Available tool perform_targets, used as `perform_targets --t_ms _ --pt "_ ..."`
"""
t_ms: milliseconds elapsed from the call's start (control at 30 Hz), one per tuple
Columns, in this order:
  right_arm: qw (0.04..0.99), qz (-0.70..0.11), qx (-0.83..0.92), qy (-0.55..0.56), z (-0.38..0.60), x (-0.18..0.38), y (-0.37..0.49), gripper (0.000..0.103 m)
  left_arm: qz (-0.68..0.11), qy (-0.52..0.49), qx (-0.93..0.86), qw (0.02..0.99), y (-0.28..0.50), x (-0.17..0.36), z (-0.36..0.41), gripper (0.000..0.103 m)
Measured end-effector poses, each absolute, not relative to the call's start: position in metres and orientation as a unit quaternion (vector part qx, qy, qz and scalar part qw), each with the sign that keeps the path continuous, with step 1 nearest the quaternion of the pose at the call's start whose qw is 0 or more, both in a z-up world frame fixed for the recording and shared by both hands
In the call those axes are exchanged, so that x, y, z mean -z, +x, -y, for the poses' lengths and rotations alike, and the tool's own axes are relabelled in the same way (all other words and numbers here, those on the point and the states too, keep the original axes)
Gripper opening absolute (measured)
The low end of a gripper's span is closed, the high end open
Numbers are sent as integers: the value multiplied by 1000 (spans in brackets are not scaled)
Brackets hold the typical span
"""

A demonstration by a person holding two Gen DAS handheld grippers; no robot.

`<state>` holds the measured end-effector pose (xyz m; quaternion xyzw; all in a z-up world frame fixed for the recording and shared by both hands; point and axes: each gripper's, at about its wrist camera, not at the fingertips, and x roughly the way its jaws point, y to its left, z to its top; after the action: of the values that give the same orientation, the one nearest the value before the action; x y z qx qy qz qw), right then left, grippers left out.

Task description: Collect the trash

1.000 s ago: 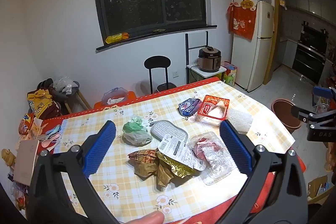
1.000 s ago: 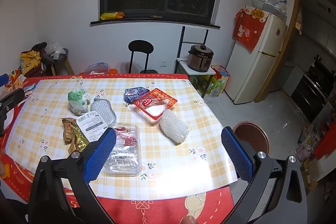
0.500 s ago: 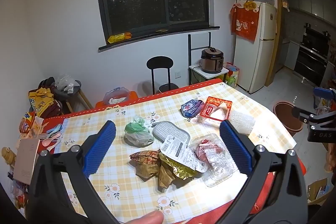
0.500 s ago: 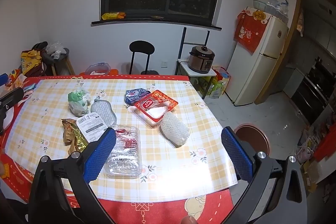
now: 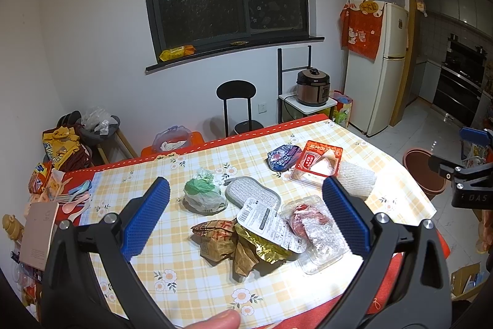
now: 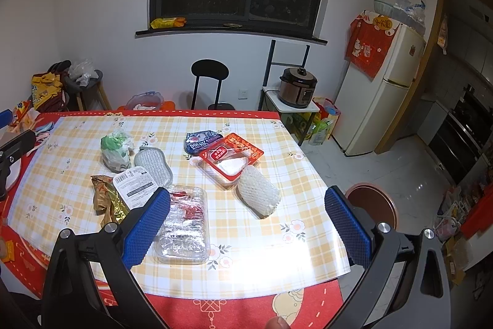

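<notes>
Trash lies on the yellow checked table (image 5: 148, 261) (image 6: 77, 144): a green and white plastic bag (image 5: 203, 196) (image 6: 115, 150), a grey tray (image 5: 252, 195) (image 6: 154, 167), a labelled white lid (image 5: 265, 221) (image 6: 134, 187), a brown and gold wrapper (image 5: 228, 245) (image 6: 106, 201), a clear plastic box (image 5: 317, 233) (image 6: 185, 224), a red tray (image 5: 317, 162) (image 6: 231, 158), a blue packet (image 5: 283, 156) (image 6: 200, 141) and white foam netting (image 5: 356, 181) (image 6: 257, 195). My left gripper (image 5: 245, 218) is open and empty above the wrapper. My right gripper (image 6: 246, 227) is open and empty over the near edge.
A brown bin (image 5: 425, 171) (image 6: 371, 204) stands on the floor right of the table. Spoons (image 5: 74, 199) lie at the table's left end. A black chair (image 5: 237, 107) (image 6: 209, 82), a rice cooker (image 6: 297, 87) and a fridge (image 6: 382, 91) stand behind.
Both grippers have drawn back and up a little from the table, so the trash looks slightly farther. Both stay open. Nothing on the table has moved.
</notes>
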<state>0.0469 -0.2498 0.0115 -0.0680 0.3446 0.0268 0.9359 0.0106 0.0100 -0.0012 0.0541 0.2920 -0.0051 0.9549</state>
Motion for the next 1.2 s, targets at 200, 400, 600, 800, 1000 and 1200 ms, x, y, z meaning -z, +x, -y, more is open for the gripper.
perform_targets --t_ms 200,400,600,800,1000,1200 --pt "936 -345 -28 -69 246 -11 48 99 -293 53 6 955 11 1 -11 98" --pt "935 -345 -30 -71 247 -9 47 99 -293 53 7 955 11 2 -10 98" --pt "935 -345 -30 -72 247 -9 47 99 -294 52 6 955 11 4 -10 98" --pt "935 -345 -31 -72 247 -8 46 99 -293 51 6 955 10 6 -9 98" --pt "935 -345 -30 -73 247 -7 45 99 -293 49 7 955 9 7 -8 98" --pt "935 -345 -31 -74 247 -7 45 99 -293 46 7 955 5 13 -7 98"
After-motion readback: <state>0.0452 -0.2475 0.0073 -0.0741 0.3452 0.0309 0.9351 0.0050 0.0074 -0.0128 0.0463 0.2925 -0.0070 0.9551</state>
